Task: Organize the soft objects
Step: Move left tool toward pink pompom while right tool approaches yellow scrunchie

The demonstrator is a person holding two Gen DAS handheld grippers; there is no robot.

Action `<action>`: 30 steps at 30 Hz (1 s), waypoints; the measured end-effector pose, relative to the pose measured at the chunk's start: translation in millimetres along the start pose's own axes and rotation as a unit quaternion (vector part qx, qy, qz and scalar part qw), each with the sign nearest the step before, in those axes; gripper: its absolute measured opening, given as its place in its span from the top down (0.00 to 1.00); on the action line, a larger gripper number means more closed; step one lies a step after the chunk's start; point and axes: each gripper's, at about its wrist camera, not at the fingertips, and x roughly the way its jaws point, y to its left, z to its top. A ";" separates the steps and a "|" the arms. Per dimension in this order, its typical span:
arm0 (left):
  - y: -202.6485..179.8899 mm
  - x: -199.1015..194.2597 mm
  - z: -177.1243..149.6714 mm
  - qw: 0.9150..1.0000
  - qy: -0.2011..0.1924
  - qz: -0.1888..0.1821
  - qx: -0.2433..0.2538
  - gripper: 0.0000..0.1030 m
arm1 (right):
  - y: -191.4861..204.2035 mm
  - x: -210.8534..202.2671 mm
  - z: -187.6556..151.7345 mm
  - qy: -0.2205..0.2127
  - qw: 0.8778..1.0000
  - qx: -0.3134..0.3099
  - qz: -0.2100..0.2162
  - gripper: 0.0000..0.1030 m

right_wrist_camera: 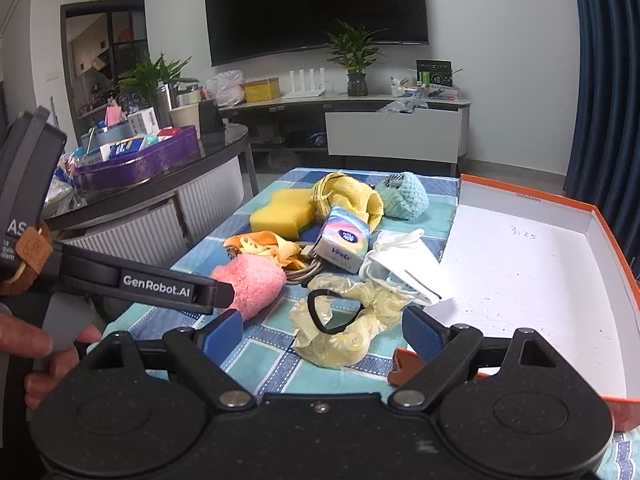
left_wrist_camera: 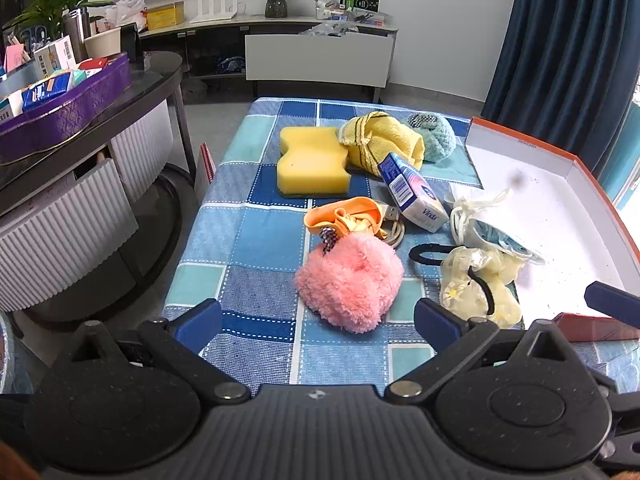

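Observation:
A pink fluffy ball [left_wrist_camera: 350, 280] [right_wrist_camera: 250, 282] lies on the blue checked cloth [left_wrist_camera: 248, 236], just ahead of my open, empty left gripper [left_wrist_camera: 318, 320]. Pale yellow gloves with a black hair band [left_wrist_camera: 480, 290] [right_wrist_camera: 340, 326] lie in front of my open, empty right gripper [right_wrist_camera: 324, 332]. Behind them lie a yellow sponge [left_wrist_camera: 312, 164] [right_wrist_camera: 282, 212], a yellow towel [left_wrist_camera: 380, 140] [right_wrist_camera: 346, 198], a blue knit piece [left_wrist_camera: 434, 136] [right_wrist_camera: 404, 194], an orange cloth [left_wrist_camera: 344, 216] [right_wrist_camera: 262, 246] and a white mask [left_wrist_camera: 480, 216] [right_wrist_camera: 408, 264].
An open orange box with a white inside [left_wrist_camera: 560, 208] [right_wrist_camera: 532, 280] stands at the right. A Vinda tissue pack [left_wrist_camera: 412, 192] [right_wrist_camera: 344, 242] and a USB cable [left_wrist_camera: 394, 224] lie among the soft things. A dark side table with a purple tray [left_wrist_camera: 68, 108] stands at the left.

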 end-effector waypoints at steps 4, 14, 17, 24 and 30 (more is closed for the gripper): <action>0.6 1.3 -0.6 1.000 0.000 -0.002 -0.002 0.00 | 0.9 2.1 -0.5 0.003 1.000 -0.004 0.001 0.01; 0.5 5.7 -1.0 1.000 0.004 0.000 0.002 0.00 | -1.2 7.5 -0.3 0.006 1.000 0.000 -0.006 0.01; 1.3 6.7 -1.6 1.000 0.005 0.000 0.000 0.00 | -1.7 8.7 -0.4 0.006 1.000 0.001 -0.005 0.01; 1.9 8.7 -2.1 1.000 0.007 0.000 0.001 0.00 | -3.3 11.7 -0.9 0.009 1.000 0.007 -0.008 0.01; 1.6 9.8 -1.2 1.000 0.008 0.001 0.003 0.00 | -3.0 14.1 0.2 0.010 1.000 0.014 -0.009 0.01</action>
